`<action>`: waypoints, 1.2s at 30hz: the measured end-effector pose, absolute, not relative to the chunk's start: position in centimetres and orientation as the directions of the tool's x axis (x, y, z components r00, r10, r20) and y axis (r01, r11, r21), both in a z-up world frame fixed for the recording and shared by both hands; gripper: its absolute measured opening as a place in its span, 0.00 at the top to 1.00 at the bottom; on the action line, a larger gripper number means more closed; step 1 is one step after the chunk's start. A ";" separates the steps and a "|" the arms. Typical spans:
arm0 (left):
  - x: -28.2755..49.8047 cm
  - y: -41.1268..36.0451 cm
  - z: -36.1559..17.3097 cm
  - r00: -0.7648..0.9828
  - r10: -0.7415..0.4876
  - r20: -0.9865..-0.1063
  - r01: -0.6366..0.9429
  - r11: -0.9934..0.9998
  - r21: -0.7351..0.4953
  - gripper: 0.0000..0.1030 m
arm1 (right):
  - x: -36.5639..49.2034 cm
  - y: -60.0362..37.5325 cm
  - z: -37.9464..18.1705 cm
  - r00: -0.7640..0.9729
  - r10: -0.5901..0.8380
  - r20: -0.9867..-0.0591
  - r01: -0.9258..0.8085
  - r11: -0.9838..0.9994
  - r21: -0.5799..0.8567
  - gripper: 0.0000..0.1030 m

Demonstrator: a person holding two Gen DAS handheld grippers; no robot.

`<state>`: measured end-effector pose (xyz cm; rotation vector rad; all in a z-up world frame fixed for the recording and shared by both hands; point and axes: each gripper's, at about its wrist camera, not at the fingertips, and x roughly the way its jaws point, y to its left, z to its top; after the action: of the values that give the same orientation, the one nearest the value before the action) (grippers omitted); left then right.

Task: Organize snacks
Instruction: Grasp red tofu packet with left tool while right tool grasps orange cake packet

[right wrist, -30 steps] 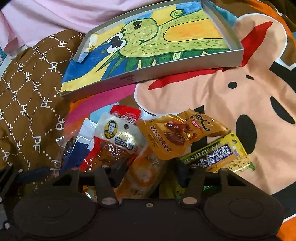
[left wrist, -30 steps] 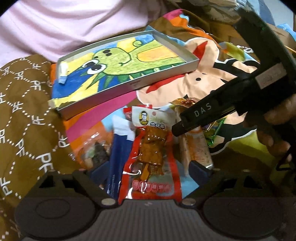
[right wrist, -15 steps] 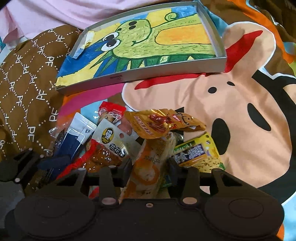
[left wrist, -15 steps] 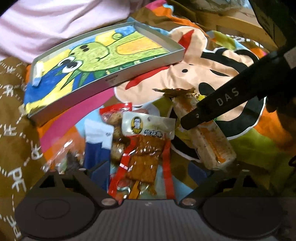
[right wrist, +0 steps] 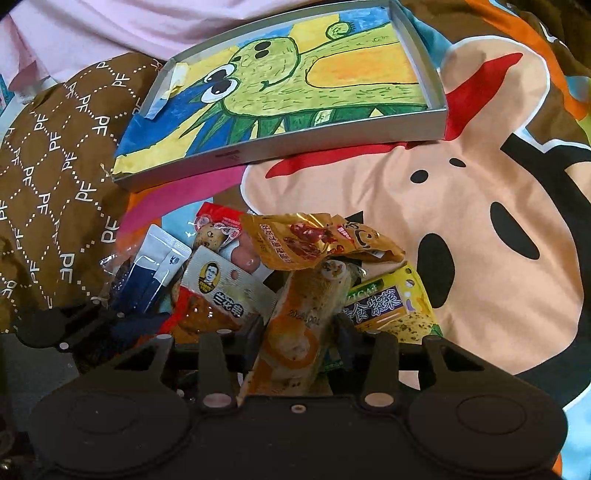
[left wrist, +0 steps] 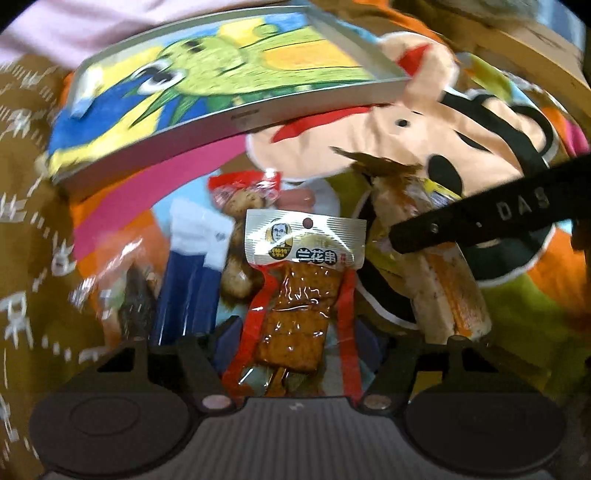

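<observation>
Left gripper (left wrist: pixel 301 345): fingers (left wrist: pixel 225 341) apart, either side of the red tofu-skewer pack (left wrist: pixel 297 302), which ran straight out between them; whether the pads touched it, cannot tell. Just left of the left finger lay a blue-and-white sachet (left wrist: pixel 192 273), further left a clear crinkly pack (left wrist: pixel 125 291), blurred. Beyond the skewer pack's silver header sat a red potato snack pack (left wrist: pixel 240 199) and a pink sausage (left wrist: pixel 297 197).

Right gripper (right wrist: pixel 297 334): fingers (right wrist: pixel 255 336) closed on the orange sausage-roll pack (right wrist: pixel 306 332), held upright between them, bottom end hidden behind the gripper body. In the left view the right gripper's black finger (left wrist: pixel 480 221) reached in from the right and pressed against that same pack (left wrist: pixel 436 273).

Right of the right gripper's fingers: yellow seaweed pack (right wrist: pixel 388 306), partly under the held pack. Just ahead of the fingertips: crumpled golden snack bag (right wrist: pixel 317 240), resting on the pile. Left of the fingers: skewer pack (right wrist: pixel 225 295), sachet (right wrist: pixel 159 266), potato pack (right wrist: pixel 214 225).

All snacks lay in one heap on a cartoon-print bedsheet (right wrist: pixel 424 221). Farther out, well beyond the heap, a shallow grey box (right wrist: pixel 332 142) lined with a green dinosaur drawing, no snacks inside. Left of it a brown "PF" patterned cloth (right wrist: pixel 55 166); behind, pink fabric (right wrist: pixel 92 29).
</observation>
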<state>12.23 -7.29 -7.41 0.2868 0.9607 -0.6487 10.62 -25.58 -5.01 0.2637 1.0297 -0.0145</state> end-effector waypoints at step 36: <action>9.0 -5.9 -7.7 0.443 -0.268 -0.856 0.417 0.906 -0.068 0.35 | 8.7 -22.4 -5.6 0.564 0.135 -0.814 0.015 0.985 0.174 0.66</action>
<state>8.99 -5.87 -7.69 0.1615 1.0283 -0.4268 8.66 -22.38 -5.62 0.1681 0.9698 0.0713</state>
